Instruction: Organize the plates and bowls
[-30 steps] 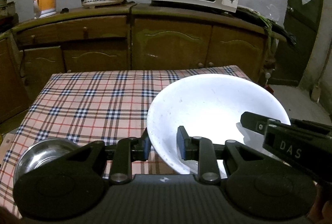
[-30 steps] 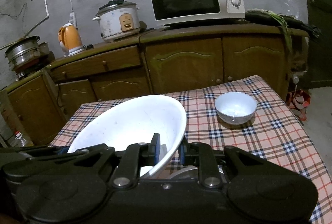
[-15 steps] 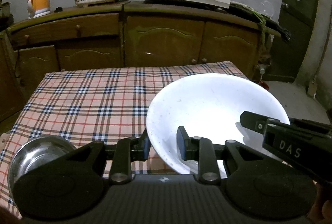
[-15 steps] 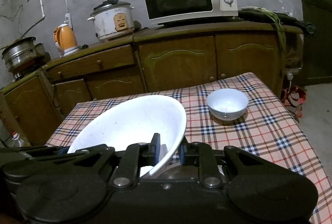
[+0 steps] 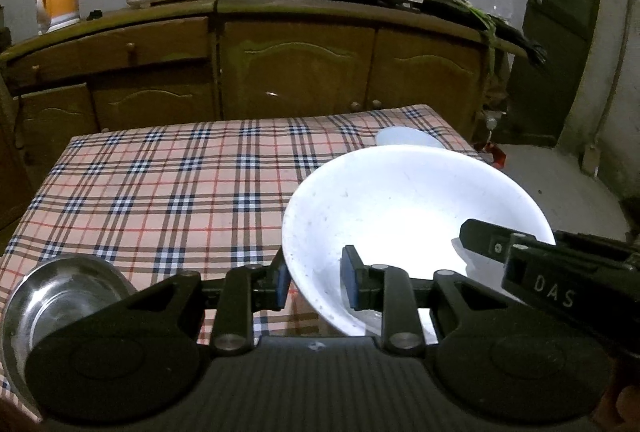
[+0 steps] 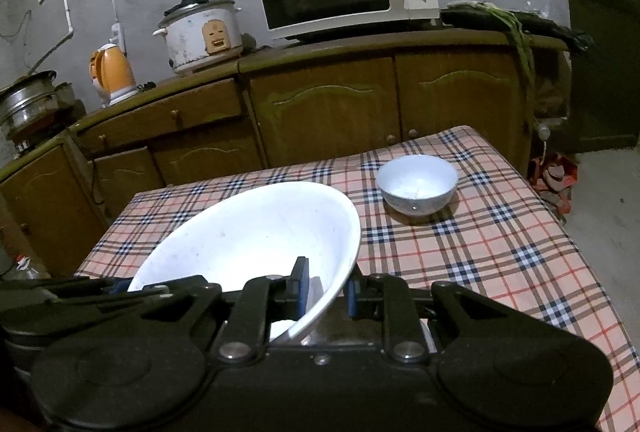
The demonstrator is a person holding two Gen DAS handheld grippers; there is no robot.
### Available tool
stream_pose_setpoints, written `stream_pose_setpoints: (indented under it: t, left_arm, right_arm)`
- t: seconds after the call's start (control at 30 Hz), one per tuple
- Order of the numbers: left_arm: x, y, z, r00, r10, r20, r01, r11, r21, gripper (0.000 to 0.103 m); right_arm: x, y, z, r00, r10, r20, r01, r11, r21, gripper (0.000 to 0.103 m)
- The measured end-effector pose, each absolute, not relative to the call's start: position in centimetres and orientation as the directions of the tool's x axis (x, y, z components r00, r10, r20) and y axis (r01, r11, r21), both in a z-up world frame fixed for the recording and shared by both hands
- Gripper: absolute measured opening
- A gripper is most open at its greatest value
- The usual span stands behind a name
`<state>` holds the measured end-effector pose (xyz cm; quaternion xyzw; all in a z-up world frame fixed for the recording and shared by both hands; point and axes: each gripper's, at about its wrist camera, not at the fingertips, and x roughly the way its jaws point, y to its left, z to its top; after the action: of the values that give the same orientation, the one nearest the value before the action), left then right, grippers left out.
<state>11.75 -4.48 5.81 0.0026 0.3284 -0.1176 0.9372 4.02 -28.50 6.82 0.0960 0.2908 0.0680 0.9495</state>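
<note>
Both claws clamped on the big white bowl [image 5: 412, 216]: left gripper [image 5: 314, 282] pinches its left rim, right gripper [image 6: 324, 286] its right rim. Two grips steady the wide load, held above the near edge of the checked tablecloth [image 6: 480, 244]. Small white bowl [image 6: 416, 187] sits toward the far right corner; steel bowl [image 5: 56, 296] at near left corner.

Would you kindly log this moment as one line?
left gripper: shut on large white bowl | right gripper: same bowl, opposite rim | small bowl: on table

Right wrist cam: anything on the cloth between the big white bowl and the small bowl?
Nothing. In the right wrist view, only bare checked tablecloth separates the big white bowl from the small bowl.
</note>
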Motion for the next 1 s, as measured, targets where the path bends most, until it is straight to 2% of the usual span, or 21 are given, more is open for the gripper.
stream_pose_setpoints:
  t: [1.0]
  left_arm:
    - [11.9,-8.2,3.9,0.705,-0.280,-0.652,0.328,0.943,-0.050,0.027]
  right_arm:
    - [2.7,-33.0,4.2,0.810,0.131,-0.571,0.018,0.969,0.248,0.024]
